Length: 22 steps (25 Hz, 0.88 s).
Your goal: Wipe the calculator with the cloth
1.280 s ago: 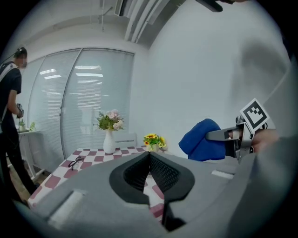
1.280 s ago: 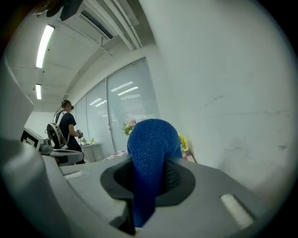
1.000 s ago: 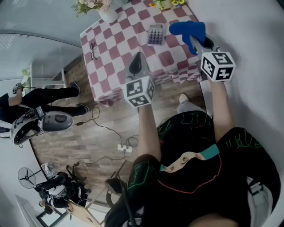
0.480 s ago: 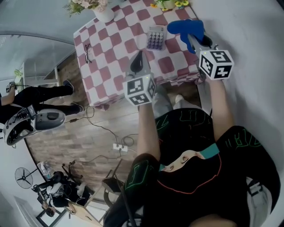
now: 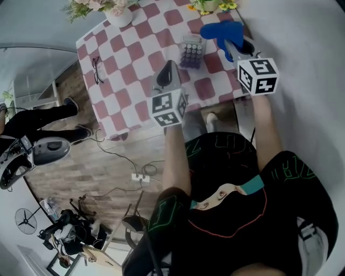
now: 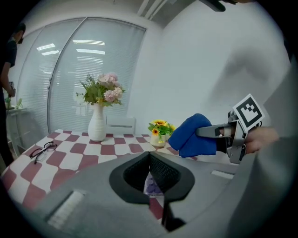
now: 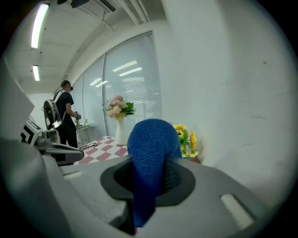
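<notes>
The calculator [image 5: 191, 52], grey with purple keys, lies on the red-and-white checkered table [image 5: 135, 59] near its far right side. My right gripper [image 5: 230, 46] is shut on the blue cloth [image 5: 220, 31], which hangs bunched just right of the calculator and above the table. In the right gripper view the cloth [image 7: 151, 153] fills the jaws. My left gripper [image 5: 168, 68] hovers over the table's near edge, jaws together and holding nothing. Through its jaws I see a sliver of the calculator [image 6: 152, 186]. The left gripper view also shows the cloth [image 6: 191, 137].
Glasses [image 5: 97, 69] lie at the table's left. A white vase of pink flowers [image 5: 116, 13] and a small pot of yellow flowers [image 5: 207, 4] stand at the far edge. A white wall runs along the right. A person [image 5: 32, 116] stands left on the wooden floor, near a power strip [image 5: 139, 177].
The table has drawn closer and shifted left in the head view as I step up to it. Both grippers keep their pose, the right still holding the cloth.
</notes>
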Each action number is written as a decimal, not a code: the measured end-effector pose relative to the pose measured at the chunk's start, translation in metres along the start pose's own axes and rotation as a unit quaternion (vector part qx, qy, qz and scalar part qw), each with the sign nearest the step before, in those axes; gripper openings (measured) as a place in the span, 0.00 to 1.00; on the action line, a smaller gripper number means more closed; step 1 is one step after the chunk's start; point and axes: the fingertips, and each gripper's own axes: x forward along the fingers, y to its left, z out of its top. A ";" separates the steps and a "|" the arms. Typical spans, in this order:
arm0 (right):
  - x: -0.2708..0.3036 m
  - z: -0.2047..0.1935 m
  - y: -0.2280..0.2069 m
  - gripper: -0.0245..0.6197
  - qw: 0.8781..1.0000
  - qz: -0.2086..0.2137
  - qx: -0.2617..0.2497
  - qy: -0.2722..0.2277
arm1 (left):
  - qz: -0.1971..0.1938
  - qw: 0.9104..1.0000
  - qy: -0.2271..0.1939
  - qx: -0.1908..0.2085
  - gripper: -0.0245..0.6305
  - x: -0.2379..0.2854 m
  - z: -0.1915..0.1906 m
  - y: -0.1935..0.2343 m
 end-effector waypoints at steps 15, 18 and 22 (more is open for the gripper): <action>0.108 -0.012 0.022 0.15 0.987 0.036 -0.134 0.076 | -0.007 0.999 0.041 -0.033 0.05 0.031 -0.025 0.035; 0.124 -0.025 0.036 0.15 0.980 0.059 -0.169 0.091 | -0.006 0.998 0.043 -0.036 0.05 0.033 -0.028 0.037; 0.134 -0.048 0.063 0.15 0.969 0.098 -0.200 0.109 | -0.001 0.998 0.045 -0.040 0.05 0.031 -0.031 0.044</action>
